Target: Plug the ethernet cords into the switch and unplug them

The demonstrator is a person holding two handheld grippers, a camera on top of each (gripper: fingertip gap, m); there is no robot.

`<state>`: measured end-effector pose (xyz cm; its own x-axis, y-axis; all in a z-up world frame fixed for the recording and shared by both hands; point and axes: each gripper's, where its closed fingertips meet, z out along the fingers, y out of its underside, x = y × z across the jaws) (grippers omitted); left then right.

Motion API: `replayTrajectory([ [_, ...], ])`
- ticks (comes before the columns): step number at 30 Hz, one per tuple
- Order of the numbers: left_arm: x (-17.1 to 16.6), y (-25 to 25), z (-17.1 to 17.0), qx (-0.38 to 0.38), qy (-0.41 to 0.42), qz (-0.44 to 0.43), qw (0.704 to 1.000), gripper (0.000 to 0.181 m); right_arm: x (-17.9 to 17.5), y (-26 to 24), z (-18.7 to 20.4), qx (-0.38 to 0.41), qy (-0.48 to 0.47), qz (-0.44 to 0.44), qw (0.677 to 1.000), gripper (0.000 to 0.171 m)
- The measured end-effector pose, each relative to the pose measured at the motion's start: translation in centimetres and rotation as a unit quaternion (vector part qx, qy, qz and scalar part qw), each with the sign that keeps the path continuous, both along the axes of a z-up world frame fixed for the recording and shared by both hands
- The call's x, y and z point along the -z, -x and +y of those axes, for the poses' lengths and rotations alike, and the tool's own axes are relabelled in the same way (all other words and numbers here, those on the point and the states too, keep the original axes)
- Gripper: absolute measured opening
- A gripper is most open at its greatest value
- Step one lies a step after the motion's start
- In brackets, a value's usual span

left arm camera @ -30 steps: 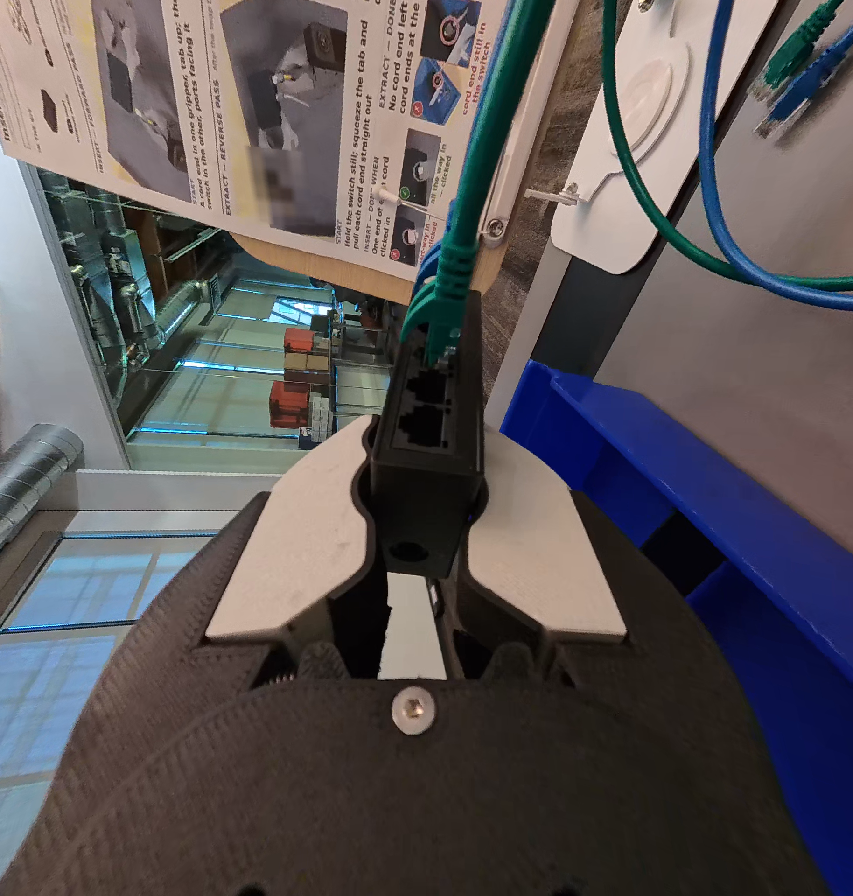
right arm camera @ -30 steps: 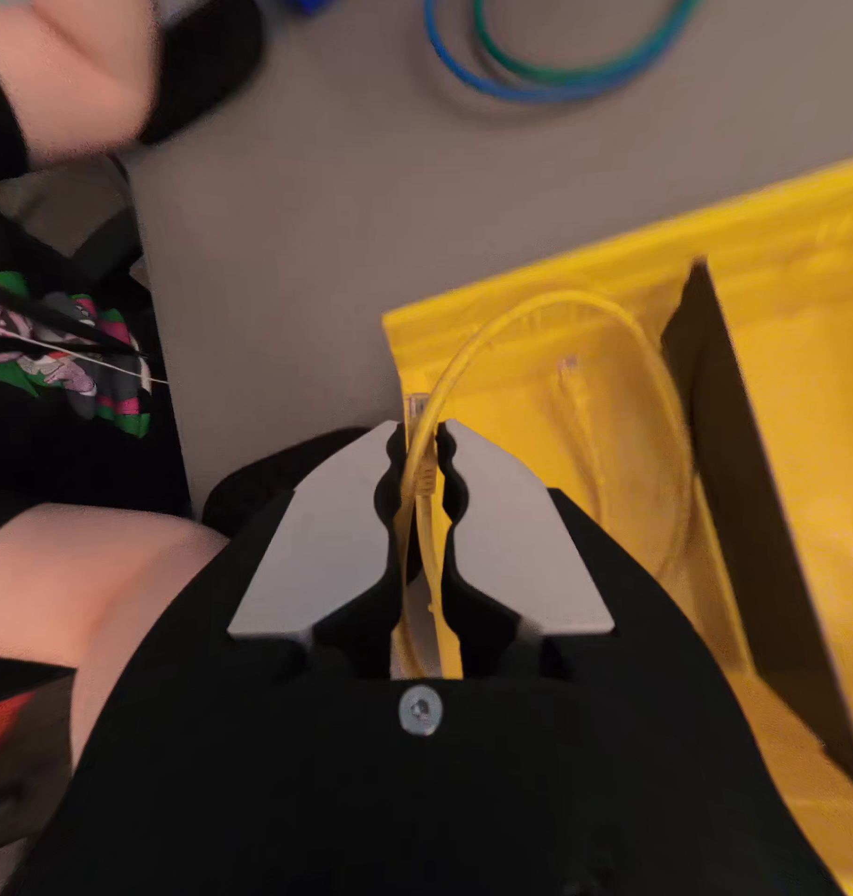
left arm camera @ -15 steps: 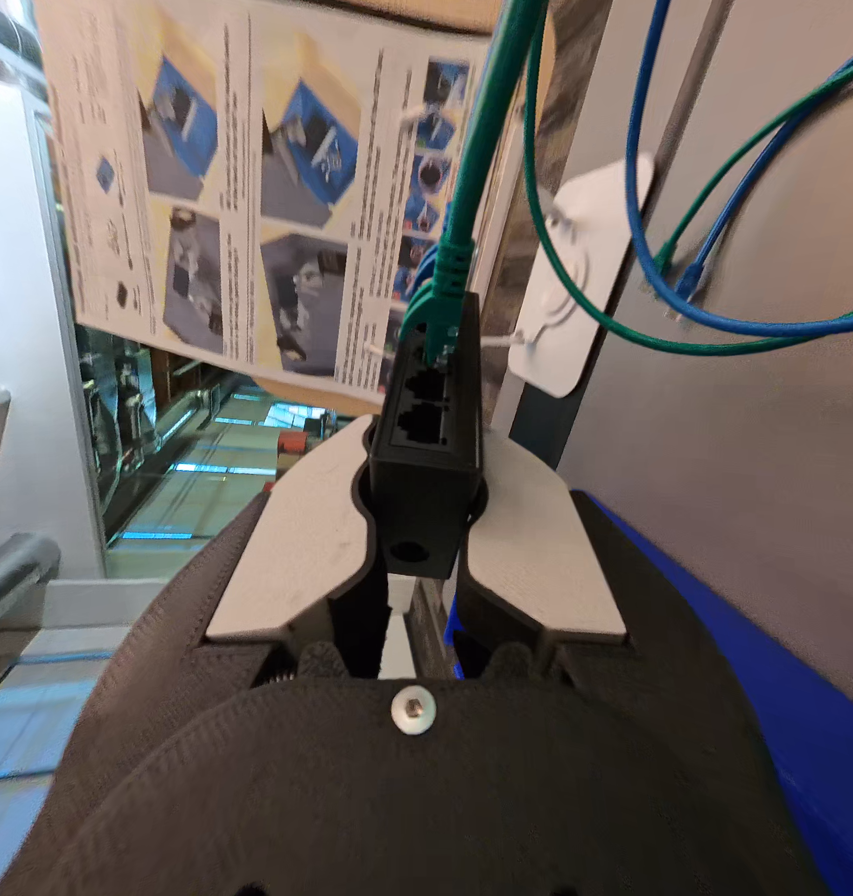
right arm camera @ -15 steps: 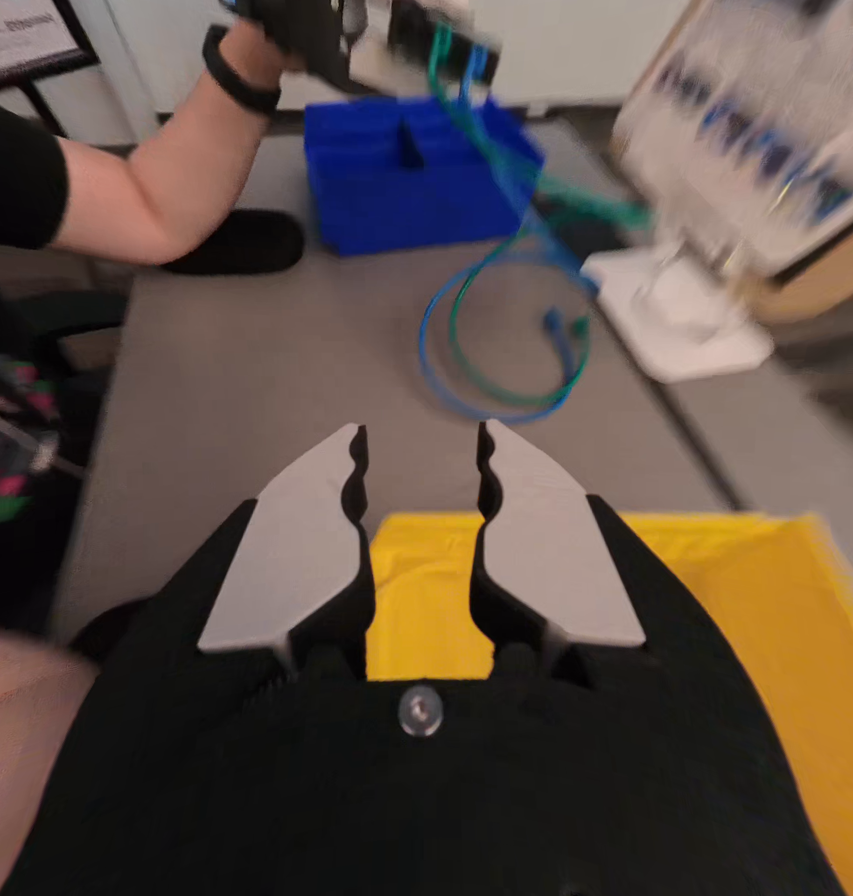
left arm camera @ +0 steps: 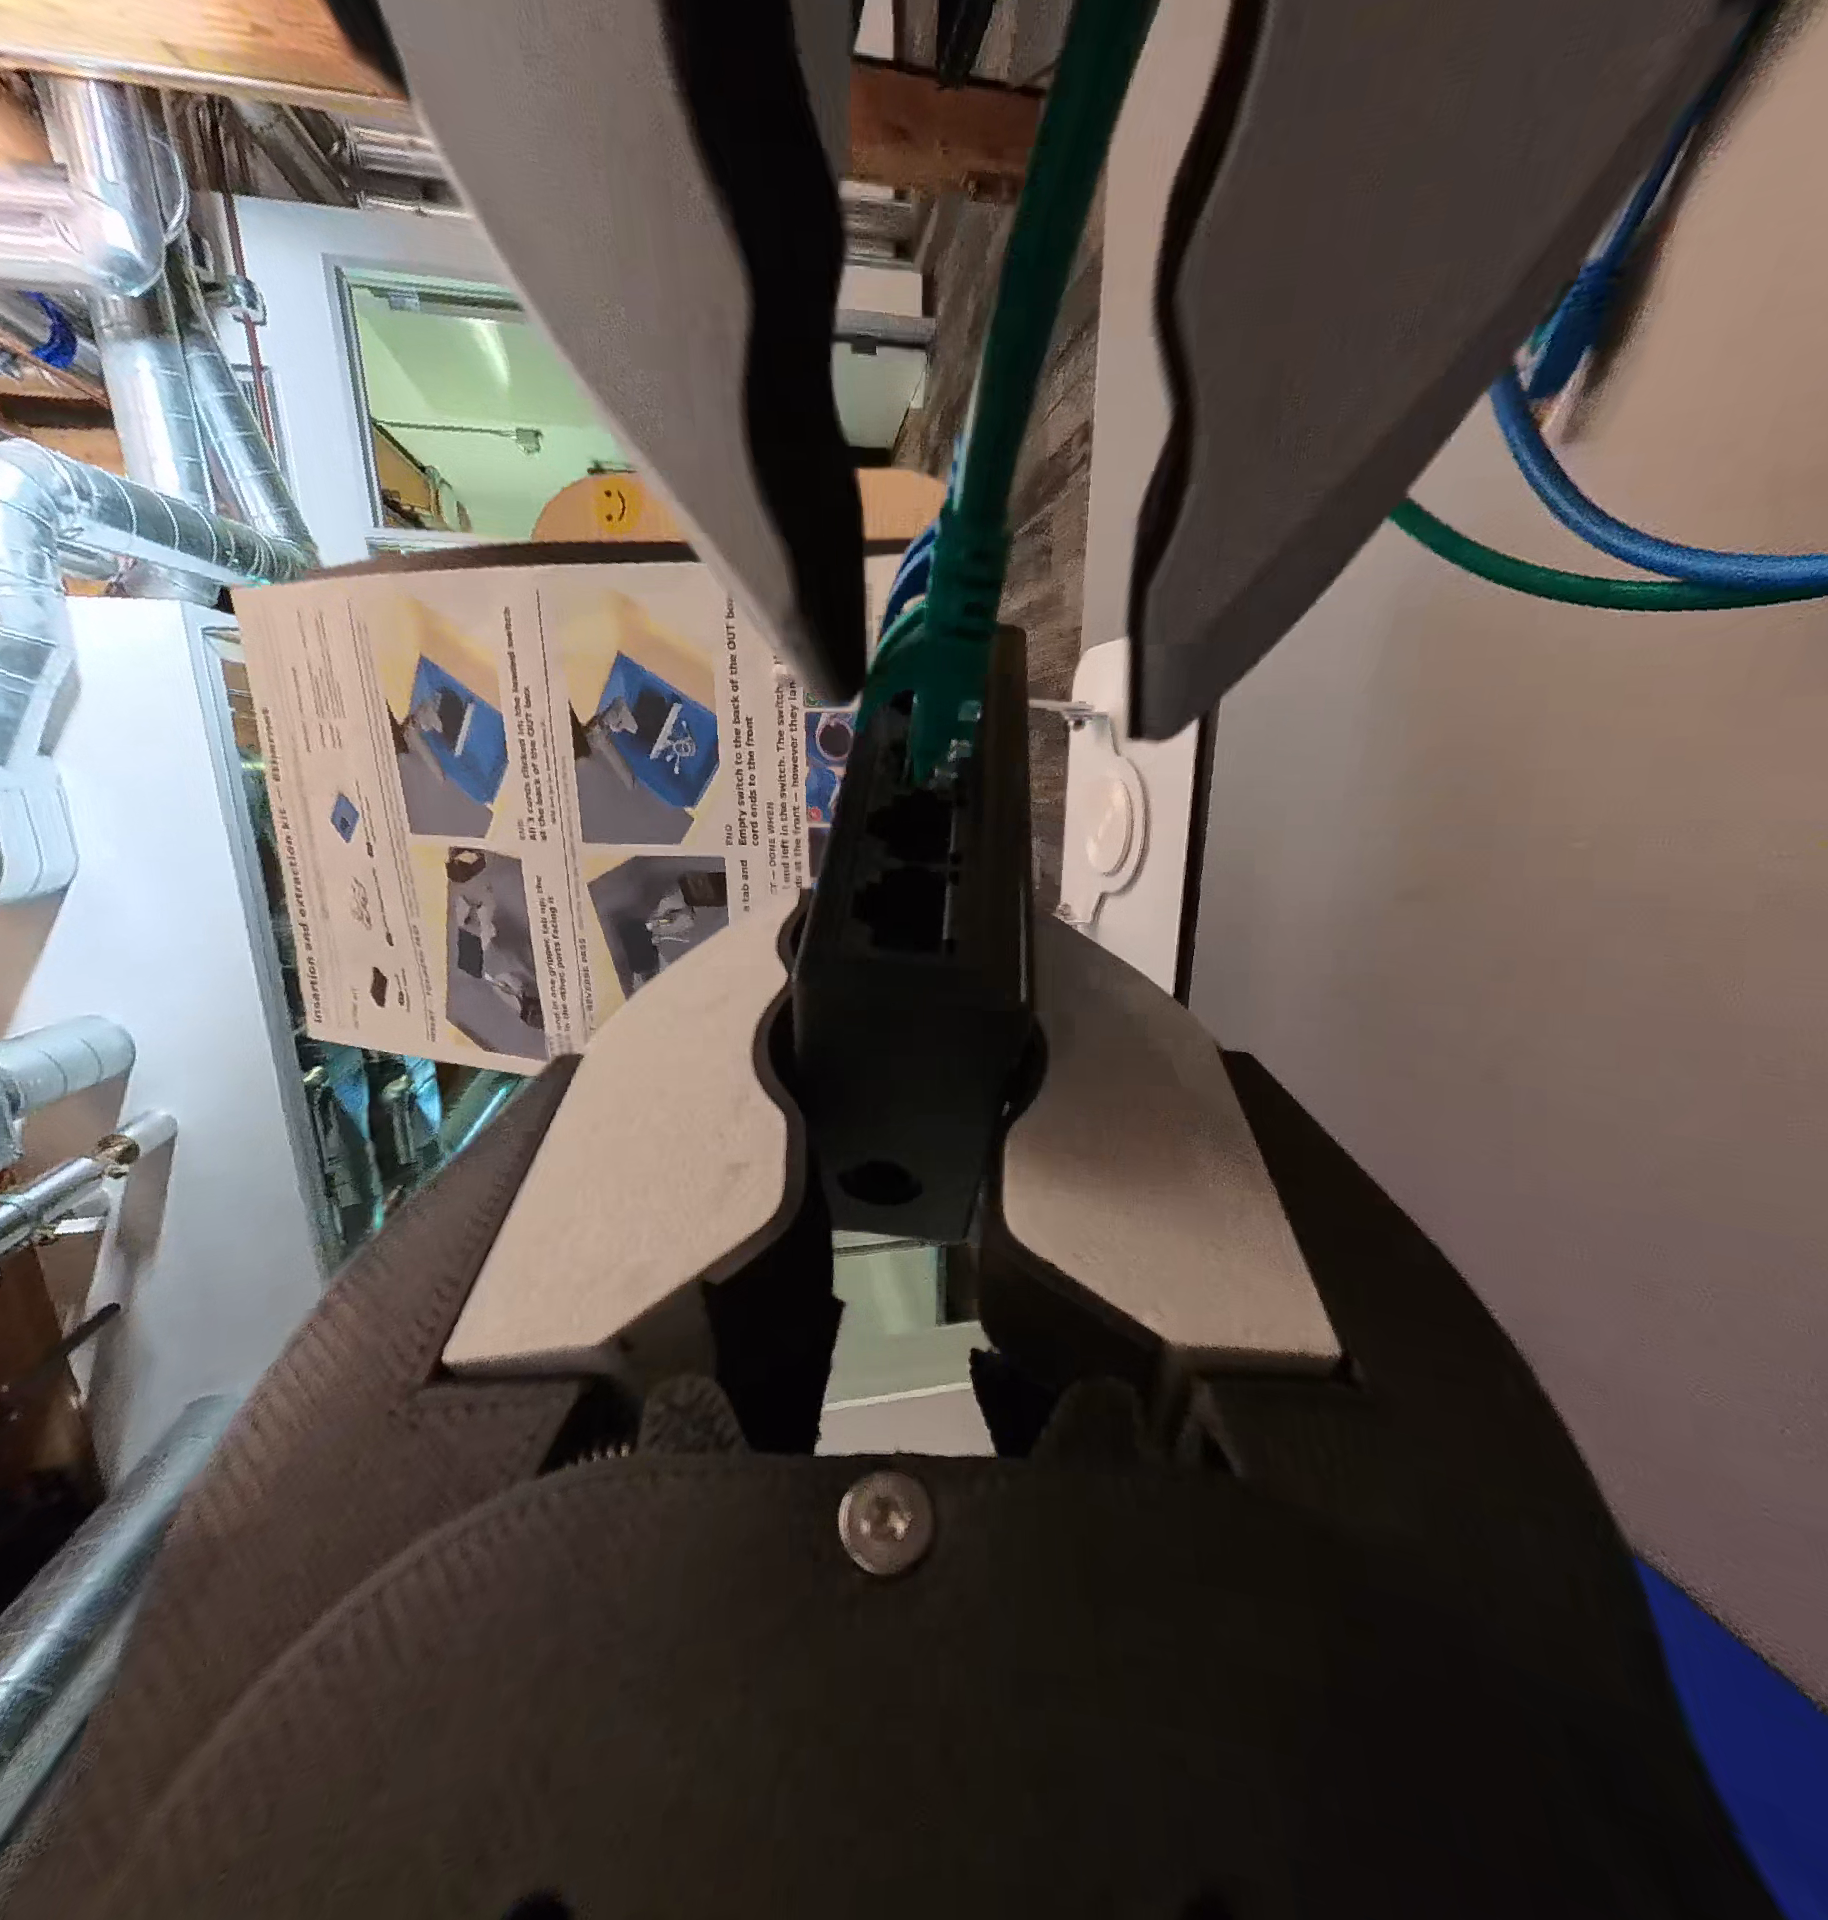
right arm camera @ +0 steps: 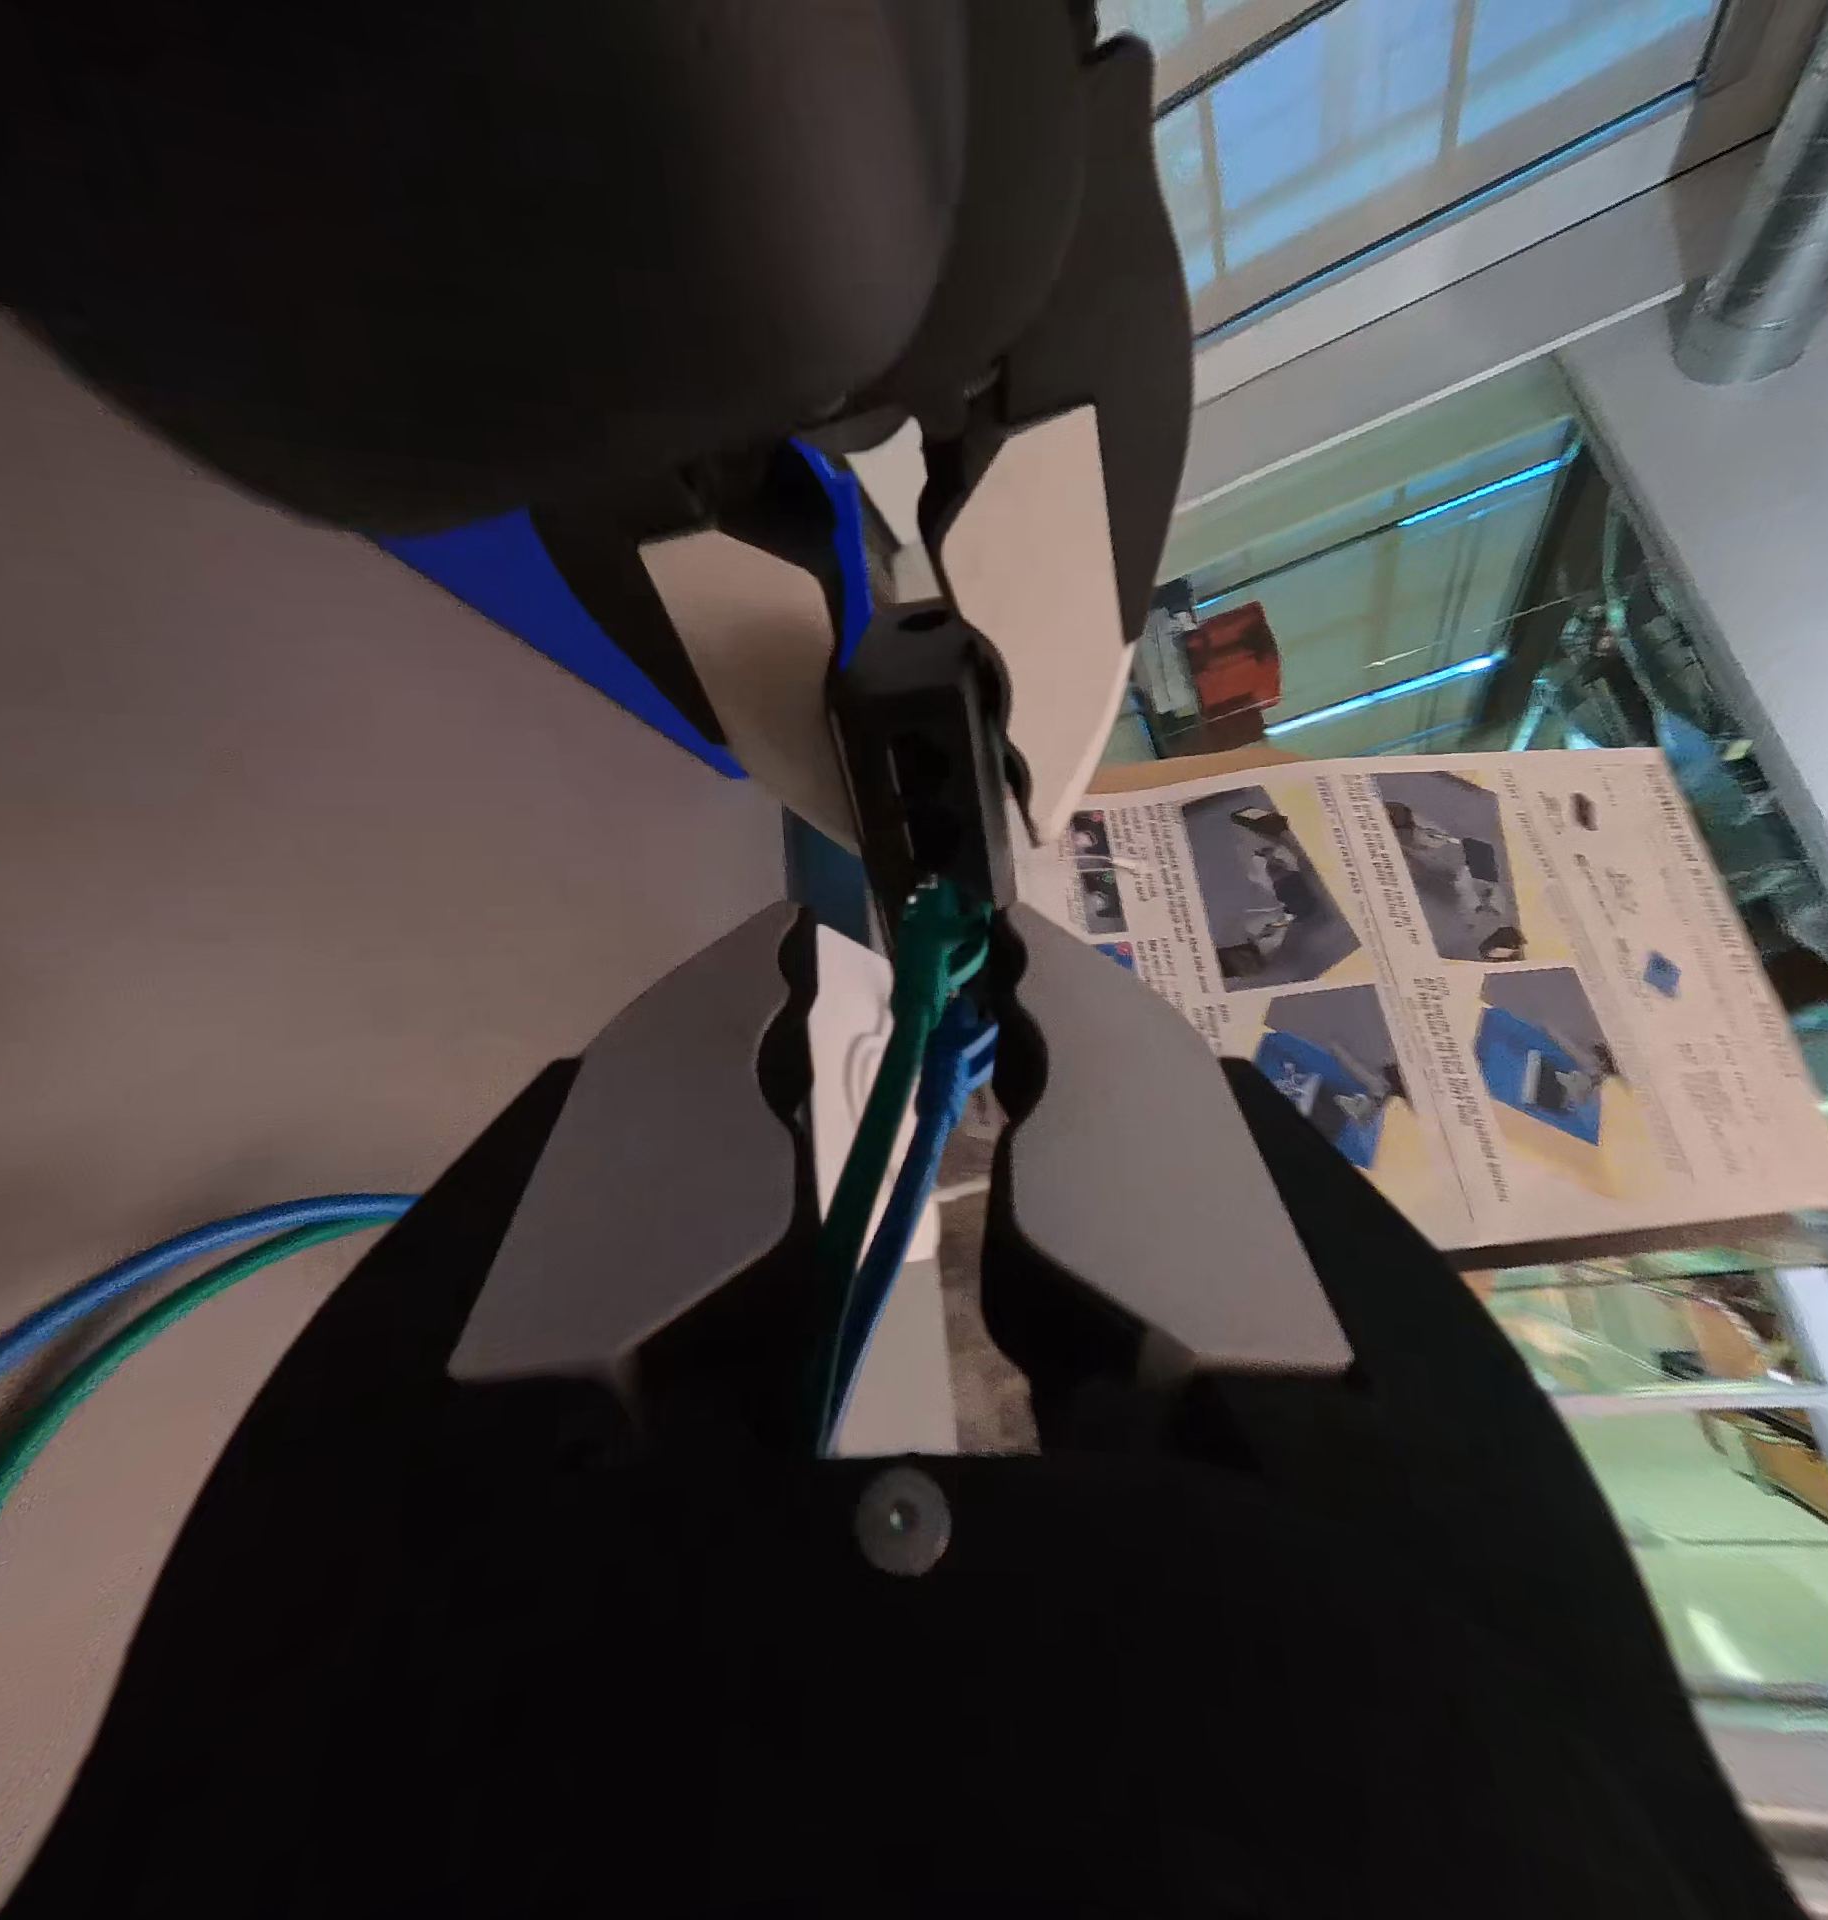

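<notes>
Whereas half second ago right gripper (right arm camera: 905, 997) hung spread and empty over yellow bin, it now straddles cords at switch (left arm camera: 915, 997), fingers apart, nothing pinched yet. Left gripper (left arm camera: 905, 1060) clenched on switch body, held aloft, unchanged. Green cord (right arm camera: 936, 951) and blue cord (right arm camera: 957, 1049) plugged at switch's far end, near ports vacant. Judgement: unplugging pass; squeeze green plug next.

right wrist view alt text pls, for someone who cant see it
The right gripper, open, straddles a green cord and a blue cord right where they enter a small black switch. The left gripper clamps the switch from above. Behind are a grey tabletop and an illustrated instruction sheet.
</notes>
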<state>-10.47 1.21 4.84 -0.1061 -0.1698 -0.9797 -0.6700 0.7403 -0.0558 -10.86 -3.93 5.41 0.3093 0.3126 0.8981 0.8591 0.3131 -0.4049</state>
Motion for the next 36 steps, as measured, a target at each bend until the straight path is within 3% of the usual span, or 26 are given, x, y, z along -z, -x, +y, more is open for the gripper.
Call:
replayTrajectory([
  [9,0.4,-0.5,-0.7,0.001,-0.018,0.012,1.000,0.029,-0.1,-1.0,0.6,0.038,-0.040,-0.038,0.998,0.018],
  [21,2.5,-2.1,-0.2,-0.007,0.026,0.025,0.999,0.030,1.8,-2.6,1.0,0.062,0.042,-0.005,0.997,0.017],
  [26,0.1,-1.5,-0.6,0.006,-0.016,-0.011,1.000,0.030,-0.3,-1.8,0.7,0.047,-0.041,-0.013,0.998,0.018],
  [36,-0.4,-1.4,-0.8,0.002,-0.020,-0.021,1.000,0.030,-0.8,-1.8,0.5,0.059,-0.044,-0.005,0.997,0.017],
])
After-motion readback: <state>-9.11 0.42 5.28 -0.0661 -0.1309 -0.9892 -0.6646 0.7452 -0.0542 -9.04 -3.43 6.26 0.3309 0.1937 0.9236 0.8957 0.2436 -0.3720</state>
